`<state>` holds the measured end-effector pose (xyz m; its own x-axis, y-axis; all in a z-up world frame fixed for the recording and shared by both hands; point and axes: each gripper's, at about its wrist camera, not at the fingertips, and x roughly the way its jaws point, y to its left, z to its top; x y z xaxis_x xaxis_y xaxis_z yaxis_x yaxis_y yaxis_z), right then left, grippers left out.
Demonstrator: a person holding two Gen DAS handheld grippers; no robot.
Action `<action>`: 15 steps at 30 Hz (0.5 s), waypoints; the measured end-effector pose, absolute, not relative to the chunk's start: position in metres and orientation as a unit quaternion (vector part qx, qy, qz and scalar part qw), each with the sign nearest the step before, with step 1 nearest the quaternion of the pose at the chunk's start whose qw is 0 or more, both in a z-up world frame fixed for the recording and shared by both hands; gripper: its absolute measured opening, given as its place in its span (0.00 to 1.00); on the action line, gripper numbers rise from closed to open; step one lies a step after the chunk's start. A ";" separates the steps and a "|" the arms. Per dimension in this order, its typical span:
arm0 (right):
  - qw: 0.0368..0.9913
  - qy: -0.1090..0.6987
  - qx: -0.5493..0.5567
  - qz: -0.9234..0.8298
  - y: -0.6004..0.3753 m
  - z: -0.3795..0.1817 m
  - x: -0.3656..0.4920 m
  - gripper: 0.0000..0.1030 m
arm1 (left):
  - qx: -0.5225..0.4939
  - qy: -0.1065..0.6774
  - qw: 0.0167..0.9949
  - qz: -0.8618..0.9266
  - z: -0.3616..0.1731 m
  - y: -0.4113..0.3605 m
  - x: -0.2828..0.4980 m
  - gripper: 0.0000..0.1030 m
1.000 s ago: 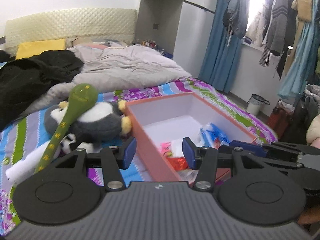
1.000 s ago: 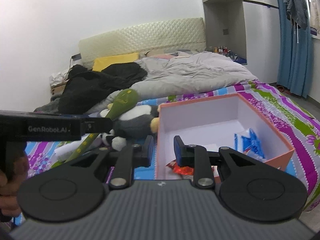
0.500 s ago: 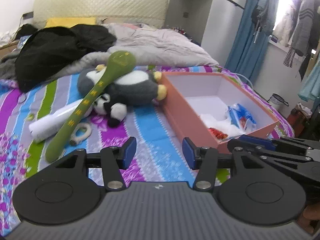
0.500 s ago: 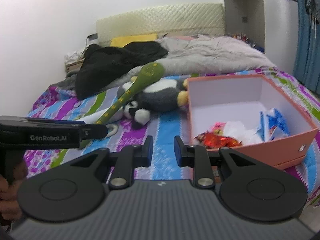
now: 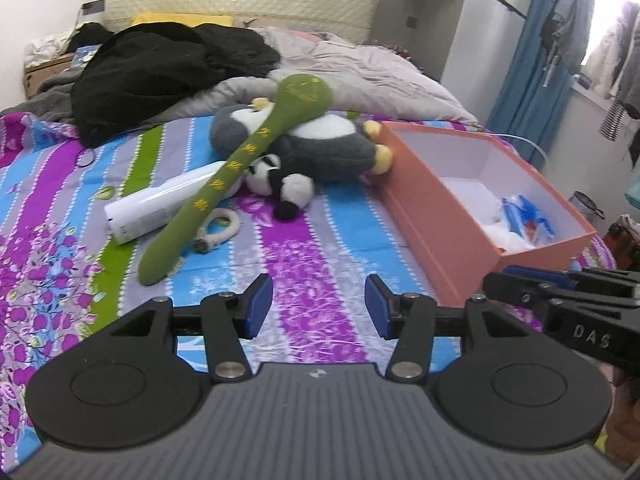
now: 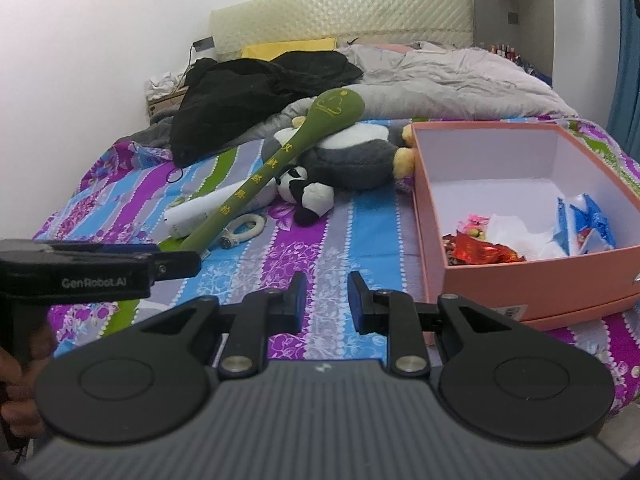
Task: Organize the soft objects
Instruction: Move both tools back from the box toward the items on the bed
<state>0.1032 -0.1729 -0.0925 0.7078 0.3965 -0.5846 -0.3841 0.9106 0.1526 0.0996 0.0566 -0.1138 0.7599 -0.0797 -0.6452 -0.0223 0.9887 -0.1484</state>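
- Plush toys: all lying on the striped bedsheet (image 5: 304,264) left of the box (image 6: 532,292), none inside it.
- Left gripper (image 5: 318,306): nearest in its own view, jaws apart, nothing between the pads, above bare sheet, left of the box's near corner.
- Right gripper (image 6: 327,297): jaws narrowly apart with a clear gap, empty, above the sheet just left of the box's front wall.
- Each gripper shows in the other's view: left one at the left edge of the right view with part of a hand below it, right one at the right edge of the left view, in front of the box corner.
- Box: orange outside, white inside, open top. Holds red (image 6: 484,254) and blue wrappers (image 6: 588,230) and white tissue in the near end; far end bare.
- Green plush stick (image 5: 236,168): left of the box, tail end toward the grippers, head propped on the penguin.
- White ring (image 5: 218,229): touching the stick's right side near its tail.
- White tube (image 5: 160,208): partly under the stick, further from the box than it.
- Small panda (image 5: 282,186): between stick and box, against the penguin's front.
- Penguin (image 5: 320,144): grey and white, on its side, yellow feet touching the box's far left corner.
- Black clothes (image 5: 160,68) and grey duvet (image 5: 372,76): beyond the toys, in front of the headboard.
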 end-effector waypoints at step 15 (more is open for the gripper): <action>0.905 0.352 -0.010 0.237 -0.134 -0.130 0.162 0.25 | -0.105 0.377 0.918 0.062 -0.192 0.108 0.153 0.59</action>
